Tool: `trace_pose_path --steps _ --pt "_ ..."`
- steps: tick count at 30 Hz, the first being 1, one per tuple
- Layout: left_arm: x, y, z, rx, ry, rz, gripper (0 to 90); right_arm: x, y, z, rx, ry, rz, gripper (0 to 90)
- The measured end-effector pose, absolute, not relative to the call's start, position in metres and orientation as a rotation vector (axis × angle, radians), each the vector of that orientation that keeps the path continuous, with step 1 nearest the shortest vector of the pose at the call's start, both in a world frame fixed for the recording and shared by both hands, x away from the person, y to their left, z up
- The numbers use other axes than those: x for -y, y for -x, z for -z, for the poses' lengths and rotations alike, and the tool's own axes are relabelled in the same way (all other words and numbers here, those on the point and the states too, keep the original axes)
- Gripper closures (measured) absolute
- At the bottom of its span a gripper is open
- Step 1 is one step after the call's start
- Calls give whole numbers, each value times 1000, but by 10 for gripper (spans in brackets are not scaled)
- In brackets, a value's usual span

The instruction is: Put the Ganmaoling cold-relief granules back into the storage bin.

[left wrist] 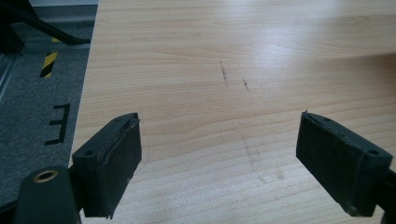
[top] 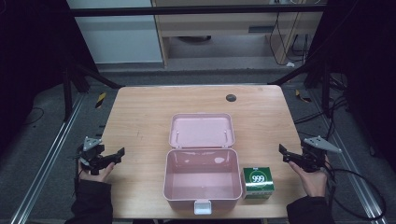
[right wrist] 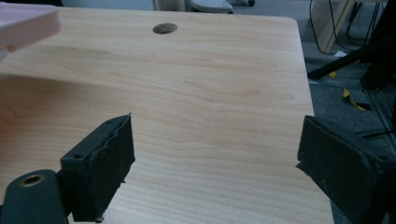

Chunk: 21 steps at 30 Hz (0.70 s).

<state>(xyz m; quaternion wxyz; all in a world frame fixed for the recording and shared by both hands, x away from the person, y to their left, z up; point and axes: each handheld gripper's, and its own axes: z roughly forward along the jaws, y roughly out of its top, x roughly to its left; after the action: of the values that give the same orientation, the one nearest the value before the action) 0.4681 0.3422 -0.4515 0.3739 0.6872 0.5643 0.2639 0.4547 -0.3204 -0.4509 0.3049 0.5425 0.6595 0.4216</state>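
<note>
The small green cardboard box (top: 258, 183) marked 999 sits on the pale wooden table (top: 140, 116) touching the open pink plastic case (top: 201, 179), presumably staged for packing (lid already back). Left gripper (top: 122, 152) and right gripper (top: 281, 148) wait apart, jaws wide and empty.

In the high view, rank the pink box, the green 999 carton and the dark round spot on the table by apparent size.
1. pink box, lid open, by far largest
2. green 999 carton
3. dark round spot, smallest, though it lies farther from the camera
</note>
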Motion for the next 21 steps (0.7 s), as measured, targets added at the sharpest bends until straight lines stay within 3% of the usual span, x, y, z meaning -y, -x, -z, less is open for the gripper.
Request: trace_pose_path --steps 21 --pt "-345 -463 456 -1473 -1759 -677 177 297 -459 380 -2051 -1144 -1144 124"
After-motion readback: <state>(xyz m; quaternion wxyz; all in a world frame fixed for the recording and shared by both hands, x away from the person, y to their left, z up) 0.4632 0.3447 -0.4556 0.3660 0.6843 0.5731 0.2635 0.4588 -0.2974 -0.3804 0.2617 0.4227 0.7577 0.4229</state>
